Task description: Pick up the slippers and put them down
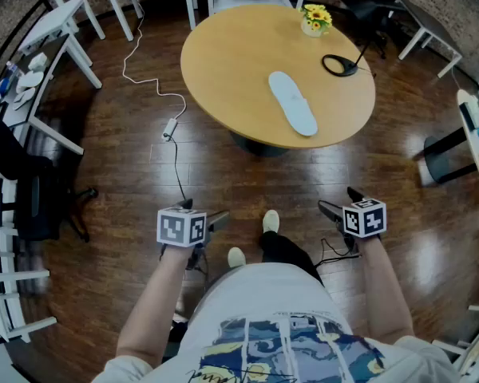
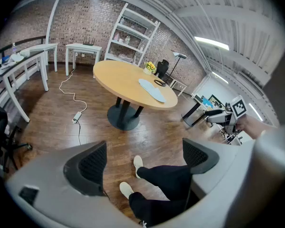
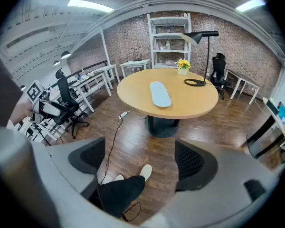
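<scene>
One pale slipper (image 1: 292, 102) lies flat on the round table (image 1: 223, 62), toward its near edge; nothing touches it; I see no second slipper. On the table's far side stand one flower pot (image 1: 315, 21) and one black lamp (image 1: 339, 65), both well apart from the slipper; the rest of the top is bare wood. Between the table and the person there is only wooden floor. One white cable (image 1: 169, 128) trails over the floor left of the table's foot. White desks (image 1: 64, 22) stand beyond the table and to its left.

There are two grippers, both held low over the floor, well short of the table's near edge. The left gripper (image 2: 143, 152) has its jaws wide apart and nothing between them; the right gripper (image 3: 140, 156) is the same, jaws spread and empty. The person's two white shoes (image 1: 271, 221) show below them, on the floor near the table's foot.
</scene>
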Available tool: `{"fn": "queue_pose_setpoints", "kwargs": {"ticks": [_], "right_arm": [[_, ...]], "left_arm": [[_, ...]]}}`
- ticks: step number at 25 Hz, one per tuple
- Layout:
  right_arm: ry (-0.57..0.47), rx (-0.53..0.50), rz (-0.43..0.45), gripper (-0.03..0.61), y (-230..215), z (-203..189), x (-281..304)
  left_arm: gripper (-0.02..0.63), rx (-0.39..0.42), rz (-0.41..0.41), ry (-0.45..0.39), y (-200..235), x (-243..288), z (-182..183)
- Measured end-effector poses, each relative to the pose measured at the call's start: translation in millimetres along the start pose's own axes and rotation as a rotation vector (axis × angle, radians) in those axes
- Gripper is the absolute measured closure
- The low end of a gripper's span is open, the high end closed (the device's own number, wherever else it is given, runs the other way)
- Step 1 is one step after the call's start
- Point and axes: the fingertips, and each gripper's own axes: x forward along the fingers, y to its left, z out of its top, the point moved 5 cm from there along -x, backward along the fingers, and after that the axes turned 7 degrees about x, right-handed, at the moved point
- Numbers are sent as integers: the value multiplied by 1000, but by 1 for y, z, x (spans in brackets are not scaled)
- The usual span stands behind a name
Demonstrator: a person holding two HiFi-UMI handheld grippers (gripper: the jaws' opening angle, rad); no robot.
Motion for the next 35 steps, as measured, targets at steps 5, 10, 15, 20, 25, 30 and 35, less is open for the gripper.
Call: {"fn": "queue_pose_setpoints", "kwargs": {"ticks": [5, 10, 15, 20, 25, 30, 35], "right_arm": [[-8, -6, 37, 86, -8, 57, 51], [4, -50, 55, 74, -29, 130, 113], [35, -109, 57, 74, -51, 204, 174], [70, -158, 40, 60, -75, 255, 233], [131, -213, 42, 45, -78, 282, 293], [251, -285, -1, 40, -75, 278, 341], [195, -404, -48, 40, -77, 292, 356]], "left_arm": [[114, -35, 11, 8, 23, 14, 22], [114, -61, 45, 27, 40, 38, 63], [114, -76, 70, 24, 53, 63, 126], [114, -96, 88, 41, 62, 93, 170], [114, -122, 98, 42, 63, 109, 195], [114, -161, 123, 51, 67, 116, 204], [114, -171, 149, 45, 71, 120, 206]]}}
